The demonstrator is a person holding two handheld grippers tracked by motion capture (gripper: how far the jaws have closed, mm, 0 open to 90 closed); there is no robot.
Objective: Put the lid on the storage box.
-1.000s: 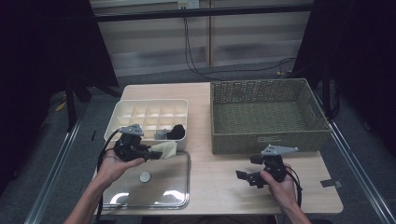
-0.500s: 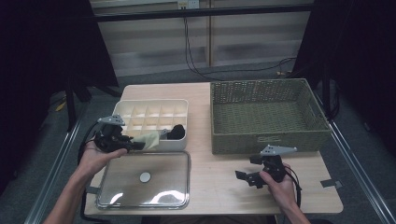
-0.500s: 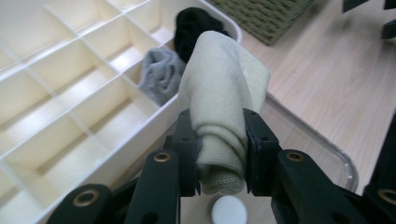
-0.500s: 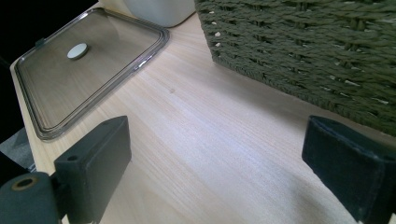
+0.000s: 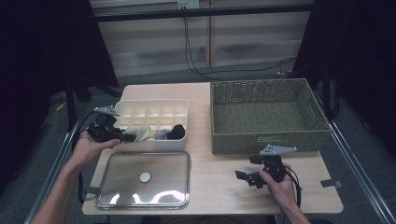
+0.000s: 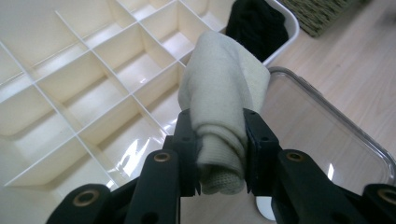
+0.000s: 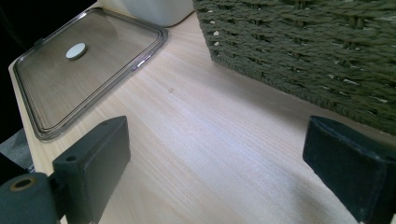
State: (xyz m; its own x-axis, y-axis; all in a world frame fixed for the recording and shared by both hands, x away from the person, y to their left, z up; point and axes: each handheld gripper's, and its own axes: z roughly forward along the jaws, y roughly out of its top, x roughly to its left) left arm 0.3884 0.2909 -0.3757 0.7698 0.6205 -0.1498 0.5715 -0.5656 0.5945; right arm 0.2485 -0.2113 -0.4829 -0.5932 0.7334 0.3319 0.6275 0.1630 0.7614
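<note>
Since a second ago the left gripper (image 6: 219,154), pinching a rolled cream sock (image 6: 224,112), has carried it from above the clear lid (image 5: 144,179) to the divided organizer box (image 5: 154,109), seemingly ready for placing, while the right gripper (image 5: 250,177) rests spread on the desk (image 5: 210,186).

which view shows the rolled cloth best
The left gripper view: the cloth sits close up, clamped between the black jaws above the divided box. The high view shows it small, at the box's front edge. The right gripper view gives none of it.
</note>
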